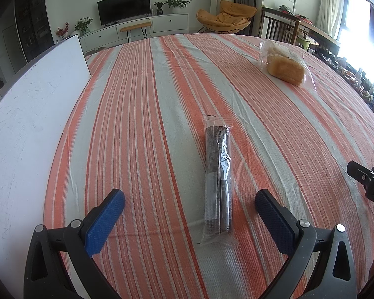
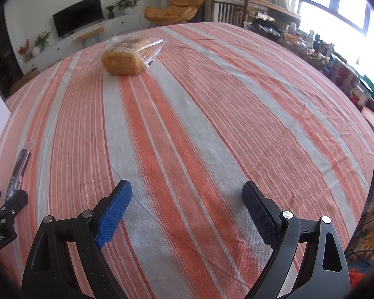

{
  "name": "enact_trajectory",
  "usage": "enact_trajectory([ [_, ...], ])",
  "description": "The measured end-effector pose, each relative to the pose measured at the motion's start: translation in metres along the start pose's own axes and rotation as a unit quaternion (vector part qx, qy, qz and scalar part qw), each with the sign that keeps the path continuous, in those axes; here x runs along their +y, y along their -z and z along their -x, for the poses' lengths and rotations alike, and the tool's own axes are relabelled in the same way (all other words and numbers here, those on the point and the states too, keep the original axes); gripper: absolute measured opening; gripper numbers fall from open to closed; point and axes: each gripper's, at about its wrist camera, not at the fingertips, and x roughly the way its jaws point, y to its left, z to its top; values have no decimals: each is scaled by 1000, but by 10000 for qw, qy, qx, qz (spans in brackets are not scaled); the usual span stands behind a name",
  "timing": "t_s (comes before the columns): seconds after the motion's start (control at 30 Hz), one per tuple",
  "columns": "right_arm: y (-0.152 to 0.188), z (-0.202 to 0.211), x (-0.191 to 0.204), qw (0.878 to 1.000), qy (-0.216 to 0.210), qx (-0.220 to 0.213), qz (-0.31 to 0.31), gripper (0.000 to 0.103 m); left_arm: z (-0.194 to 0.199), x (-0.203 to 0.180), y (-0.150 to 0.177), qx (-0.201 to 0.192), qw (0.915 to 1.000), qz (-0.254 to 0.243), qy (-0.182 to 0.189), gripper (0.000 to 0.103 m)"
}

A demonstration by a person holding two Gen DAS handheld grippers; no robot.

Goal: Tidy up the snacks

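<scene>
right now both grippers hang over the orange-and-grey striped tablecloth [image 1: 142, 114] with nothing in them. left gripper [image 1: 190, 200] has its blue-padded fingers spread wide, and a long dark snack roll in clear wrapper [image 1: 218, 179] lies flat on the cloth between and just ahead of the fingertips, lengthwise along the stripes, touching neither pad. a packaged bread loaf [image 1: 285, 68] in its clear bag sits well apart from the roll, far across the table toward the right. a white board [image 1: 30, 124] lies along the left edge of the table.

right gripper [image 2: 187, 195] is also spread wide over bare cloth. from its view the bread loaf [image 2: 123, 58] is far ahead and to the left, the snack roll [image 2: 18, 168] lies at the far left edge, beside the left gripper's tip. beyond the table stand a tv [image 1: 124, 6] and an orange lounge chair [image 1: 224, 16].
</scene>
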Motion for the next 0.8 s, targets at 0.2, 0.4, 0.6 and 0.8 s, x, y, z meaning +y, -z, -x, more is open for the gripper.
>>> enact_trajectory([
  [0.2,-96,-1,32,9980,-547,-331,-19,92,0,0,0,0,10000,0,0,103],
  [0.4,-177,-54,86,9988,-372,54,-312,92,0,0,0,0,10000,1,1,103],
  [0.6,-187,-121,79,9915,4,803,-1028,95,0,0,0,0,10000,2,3,103],
  [0.8,-171,-90,46,9955,-686,242,-605,73,0,0,0,-1,10000,2,4,103],
])
